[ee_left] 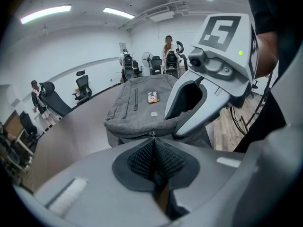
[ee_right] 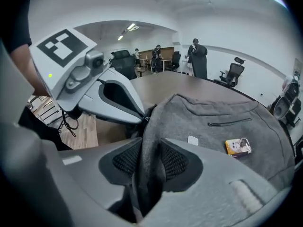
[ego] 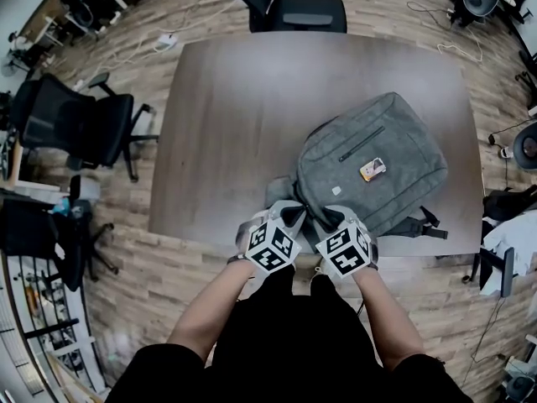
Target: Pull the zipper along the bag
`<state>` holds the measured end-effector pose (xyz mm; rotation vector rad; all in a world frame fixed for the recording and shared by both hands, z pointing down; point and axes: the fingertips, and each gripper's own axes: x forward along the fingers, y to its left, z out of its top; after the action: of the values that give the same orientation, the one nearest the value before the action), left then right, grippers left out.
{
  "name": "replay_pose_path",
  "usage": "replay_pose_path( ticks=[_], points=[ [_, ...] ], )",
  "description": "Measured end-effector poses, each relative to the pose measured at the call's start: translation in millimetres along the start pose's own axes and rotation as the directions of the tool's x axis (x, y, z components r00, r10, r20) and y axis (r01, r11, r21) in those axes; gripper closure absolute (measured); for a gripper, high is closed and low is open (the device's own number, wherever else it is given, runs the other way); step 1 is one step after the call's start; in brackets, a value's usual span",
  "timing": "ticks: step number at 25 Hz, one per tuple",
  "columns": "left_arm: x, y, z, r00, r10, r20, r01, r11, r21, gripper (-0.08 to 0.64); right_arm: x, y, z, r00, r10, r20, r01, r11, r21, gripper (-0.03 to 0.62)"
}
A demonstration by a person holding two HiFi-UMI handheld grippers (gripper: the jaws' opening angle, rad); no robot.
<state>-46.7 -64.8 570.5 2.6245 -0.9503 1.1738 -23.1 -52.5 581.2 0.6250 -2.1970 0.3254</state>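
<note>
A grey backpack (ego: 377, 162) lies flat on the brown table (ego: 226, 116), its near end at the table's front edge. Both grippers meet at that near end. My left gripper (ego: 289, 217) is shut, with a small metal zipper pull (ee_left: 152, 135) pinched at its fingertips. My right gripper (ego: 331, 218) is right beside it, shut on a fold of the bag's grey edge fabric (ee_right: 149, 141) that fills the gap between its pads. In the right gripper view the left gripper's tip (ee_right: 141, 116) touches the bag's edge. A small yellow tag (ego: 372, 170) lies on the bag's front.
A black office chair (ego: 306, 11) stands at the table's far side and another (ego: 80, 124) off to the left. The bag's straps (ego: 415, 225) trail to the right near the front edge. People stand at the far end of the room (ee_right: 199, 60).
</note>
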Motion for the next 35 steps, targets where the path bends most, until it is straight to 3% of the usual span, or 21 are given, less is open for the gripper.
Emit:
replay_pose_path(
  ticks=[6,11,17,30,35],
  points=[
    [-1.6,3.2,3.4,1.0,-0.005,0.001,0.005,0.999,0.042,0.534,-3.0,0.7,0.9,0.998,-0.06,-0.013,0.059,0.997,-0.054,0.525],
    [-2.3,4.4,-3.8,1.0,0.002,-0.03,0.001,0.996,0.085,0.532,-7.9,5.2,-5.7,0.998,-0.058,-0.031,0.054,0.99,-0.129,0.534],
    [-5.7,-1.3,-7.5,0.999,-0.023,-0.035,0.025,0.996,0.086,0.532,-18.5,12.3,-18.4,0.997,-0.059,-0.043,0.048,0.973,-0.228,0.535],
    [-7.7,-12.6,-12.8,0.997,-0.079,-0.013,0.079,0.997,-0.014,0.529,-35.7,22.9,-42.8,0.998,-0.055,-0.042,0.03,0.892,-0.45,0.535],
    [-8.7,-16.8,-12.8,0.995,-0.101,-0.023,0.101,0.994,0.029,0.529,-40.6,25.9,-48.6,0.999,-0.032,-0.037,0.008,0.847,-0.532,0.535]
  ],
)
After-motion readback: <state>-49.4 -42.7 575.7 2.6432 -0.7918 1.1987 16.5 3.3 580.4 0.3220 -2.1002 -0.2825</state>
